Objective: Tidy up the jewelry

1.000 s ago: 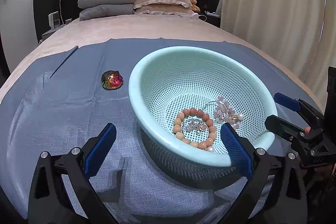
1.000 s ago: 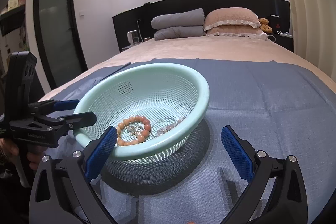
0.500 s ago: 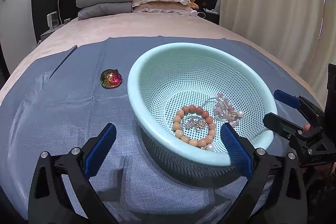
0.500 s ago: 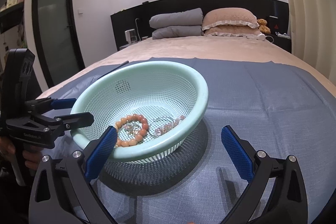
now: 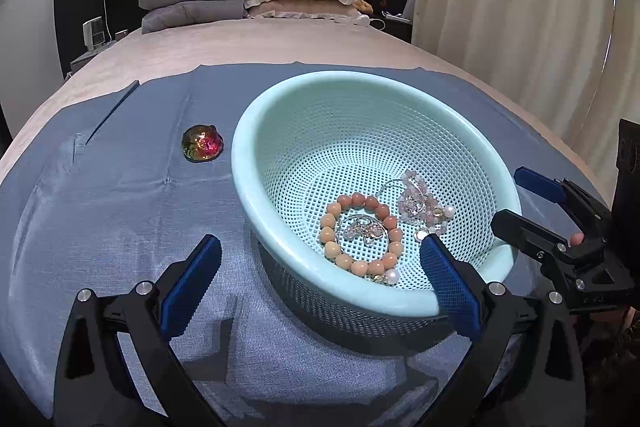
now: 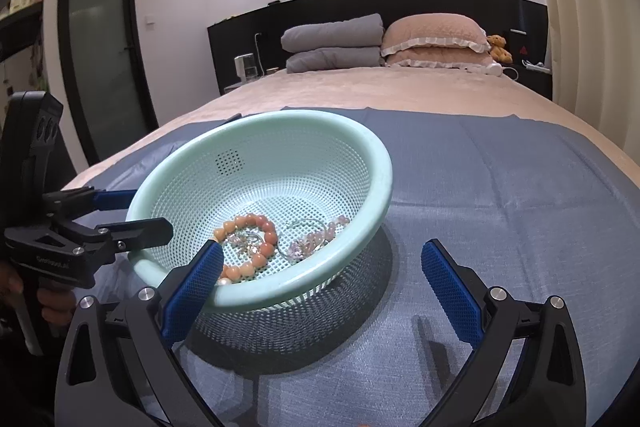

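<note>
Left wrist view: both claws spread wide, left claw [image 5: 320,273] and right claw [image 6: 322,277] flanking the basket [image 5: 280,115]. Bead bracelet [image 5: 360,237] unchanged in it; iridescent piece [image 5: 201,148] left on cloth, framing barely shifted.

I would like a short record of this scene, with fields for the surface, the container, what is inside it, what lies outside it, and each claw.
surface: blue cloth on a bed
container: mint basket, upright on the cloth
inside: orange bead bracelet, pale pink bead jewelry, small silver pieces
outside: iridescent stone, left of the basket, not touching it
left claw: open, empty
right claw: open, empty
</note>
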Available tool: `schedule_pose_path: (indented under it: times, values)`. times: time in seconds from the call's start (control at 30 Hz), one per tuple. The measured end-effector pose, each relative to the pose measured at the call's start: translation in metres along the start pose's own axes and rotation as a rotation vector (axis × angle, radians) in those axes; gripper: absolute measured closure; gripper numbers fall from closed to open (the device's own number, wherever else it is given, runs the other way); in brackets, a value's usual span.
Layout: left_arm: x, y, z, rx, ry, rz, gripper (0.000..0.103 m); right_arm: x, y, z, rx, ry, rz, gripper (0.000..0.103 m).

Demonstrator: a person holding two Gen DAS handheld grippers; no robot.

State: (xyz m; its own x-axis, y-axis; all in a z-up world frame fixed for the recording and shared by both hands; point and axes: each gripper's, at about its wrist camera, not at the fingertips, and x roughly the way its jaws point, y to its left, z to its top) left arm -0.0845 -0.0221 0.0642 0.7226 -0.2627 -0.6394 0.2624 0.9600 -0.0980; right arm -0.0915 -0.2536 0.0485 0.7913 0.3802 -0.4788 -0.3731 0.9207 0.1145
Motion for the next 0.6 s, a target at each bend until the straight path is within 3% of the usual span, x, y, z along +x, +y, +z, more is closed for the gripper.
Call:
schedule_pose_path:
  times: [0.6]
  values:
    - [-0.0018, -0.0015, -0.0005, 0.015, -0.007, 0.009, 0.006, 0.0026, -0.0018, 0.0003, 0.011, 0.003, 0.007, 0.008]
